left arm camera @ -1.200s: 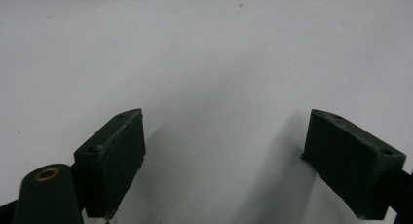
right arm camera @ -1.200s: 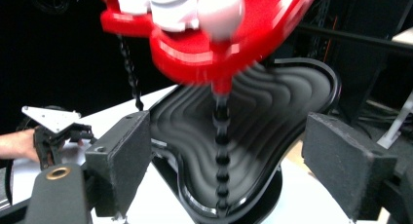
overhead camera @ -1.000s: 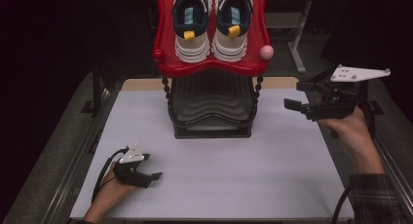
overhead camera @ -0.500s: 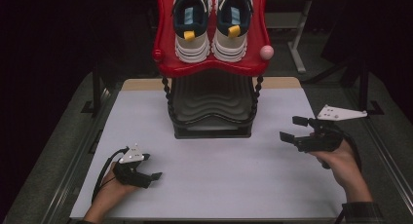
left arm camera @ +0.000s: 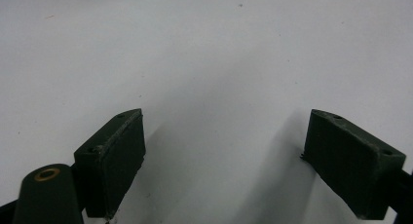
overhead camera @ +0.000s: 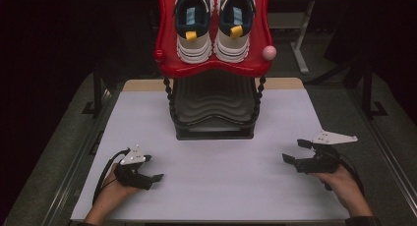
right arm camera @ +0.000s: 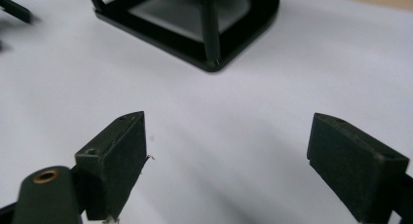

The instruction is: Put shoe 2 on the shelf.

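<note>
- Right gripper (overhead camera: 294, 151): jaws wide apart, nothing between them, low over white table (overhead camera: 221, 186).
- Left gripper (overhead camera: 153, 168): jaws spread, empty.
- Shoe rack (overhead camera: 214, 108): between, farther back.

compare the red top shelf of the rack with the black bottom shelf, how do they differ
The glossy red plastic top shelf carries a pair of white and navy sneakers; the black ribbed bottom shelf carries nothing. The red shelf has ball knobs at its front corners, one red and one pink; none are visible on the black shelf, which sits low on the white table. Both have a wavy front edge and share the same black beaded posts.
</note>
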### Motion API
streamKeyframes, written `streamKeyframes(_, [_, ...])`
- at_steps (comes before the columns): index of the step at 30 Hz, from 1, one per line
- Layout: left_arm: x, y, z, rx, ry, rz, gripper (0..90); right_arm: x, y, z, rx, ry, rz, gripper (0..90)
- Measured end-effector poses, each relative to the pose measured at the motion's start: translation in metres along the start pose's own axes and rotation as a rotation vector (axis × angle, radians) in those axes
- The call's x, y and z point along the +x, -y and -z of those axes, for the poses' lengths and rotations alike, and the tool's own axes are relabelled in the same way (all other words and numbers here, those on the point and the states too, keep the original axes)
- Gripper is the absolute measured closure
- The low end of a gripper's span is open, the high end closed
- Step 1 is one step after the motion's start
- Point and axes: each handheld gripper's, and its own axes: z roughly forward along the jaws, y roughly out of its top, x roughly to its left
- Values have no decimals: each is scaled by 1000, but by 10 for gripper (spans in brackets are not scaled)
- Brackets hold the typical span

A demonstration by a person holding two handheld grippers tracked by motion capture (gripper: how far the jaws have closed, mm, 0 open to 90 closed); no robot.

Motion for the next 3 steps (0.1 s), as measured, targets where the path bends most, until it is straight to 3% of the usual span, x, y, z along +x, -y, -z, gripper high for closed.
streamKeyframes(3, [-1, 0, 0, 0, -15, 16, 135, 1, 7, -2, 17, 28, -8, 138])
